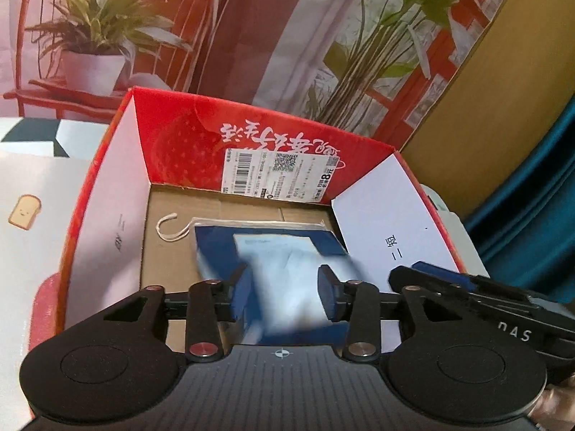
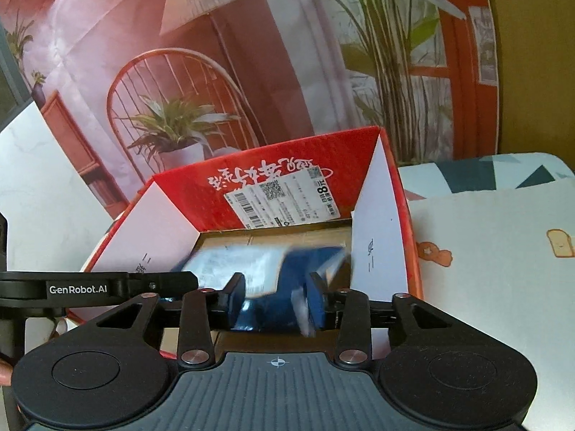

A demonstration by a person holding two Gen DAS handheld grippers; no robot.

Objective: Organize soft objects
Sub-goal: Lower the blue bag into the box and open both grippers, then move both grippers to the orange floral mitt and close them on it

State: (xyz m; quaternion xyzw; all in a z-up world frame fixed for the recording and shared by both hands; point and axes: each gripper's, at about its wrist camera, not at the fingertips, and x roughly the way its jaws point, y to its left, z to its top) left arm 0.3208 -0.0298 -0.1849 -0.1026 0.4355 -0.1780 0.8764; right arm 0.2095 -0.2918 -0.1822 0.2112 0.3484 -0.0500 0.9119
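Between your two sets of tongs, a blue soft packet is dropping into the red box.

Nearest you, the left gripper stands spread, with the blurred blue-and-white packet in the gap; I see no pad pressing on it. Your right gripper is likewise parted around the same packet, and whether its right pad grazes the wrapper I cannot tell. Just beyond the tips, another flat blue packet with a cord loop lies on the cardboard floor of the red box. Beyond that stands the labelled back wall. The risk, I judge, is the packet snagging on a pad or landing propped against the near white flap on the right, because both tongs crowd one side.
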